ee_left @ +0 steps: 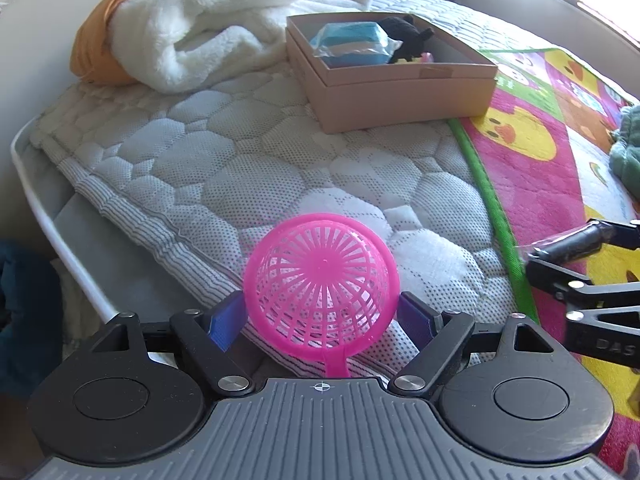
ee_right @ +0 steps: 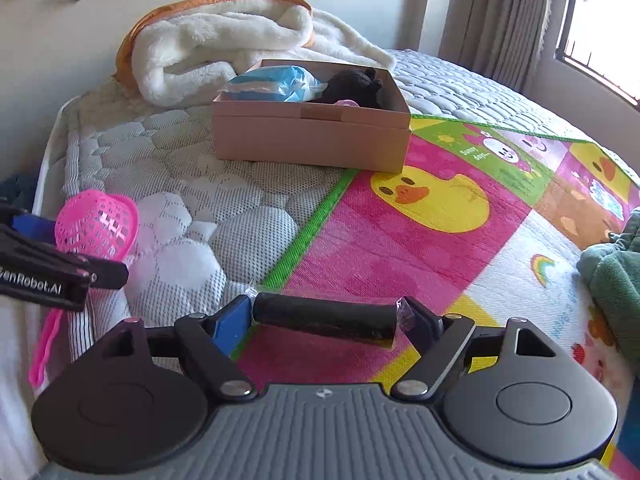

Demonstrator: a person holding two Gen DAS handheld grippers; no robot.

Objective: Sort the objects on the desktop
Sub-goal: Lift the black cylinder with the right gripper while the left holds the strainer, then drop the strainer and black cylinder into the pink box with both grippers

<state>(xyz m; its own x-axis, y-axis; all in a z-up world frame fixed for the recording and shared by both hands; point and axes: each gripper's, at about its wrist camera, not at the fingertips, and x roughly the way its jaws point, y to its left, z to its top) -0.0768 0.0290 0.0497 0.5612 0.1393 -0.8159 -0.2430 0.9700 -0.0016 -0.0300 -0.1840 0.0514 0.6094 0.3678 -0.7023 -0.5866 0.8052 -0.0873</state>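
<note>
The left gripper (ee_left: 322, 316) pointed steeply down over the near edge of the bed, its blue fingers (ee_left: 226, 322) clamped on either side of a pink plastic strainer (ee_left: 320, 280), whose handle ran back toward the camera. The right gripper (ee_right: 326, 318) hung just beside it on the right, also tilted downward, with a black cylinder in clear wrap (ee_right: 324, 318) lying crosswise between its fingers (ee_right: 230, 326); both ends met the pads, so it appeared held.

Below them lay a grey quilted mattress (ee_left: 224, 168) with a white rim, and over its right part a bright play mat (ee_right: 432, 216) with a green border, yellow ducks and a rainbow. A plain wall stood behind the bed, and curtains and a sunlit window at the far right.

Farther back, an open pink cardboard box (ee_right: 312, 136) sat on the mattress with its corner touching the mat. Inside were a blue packet in plastic (ee_right: 276, 84) and a black plush toy (ee_right: 356, 86). Behind the box lay a heaped white fleece blanket (ee_left: 200, 24) with orange backing. A green cloth (ee_right: 616, 272) rested at the mat's right edge.
</note>
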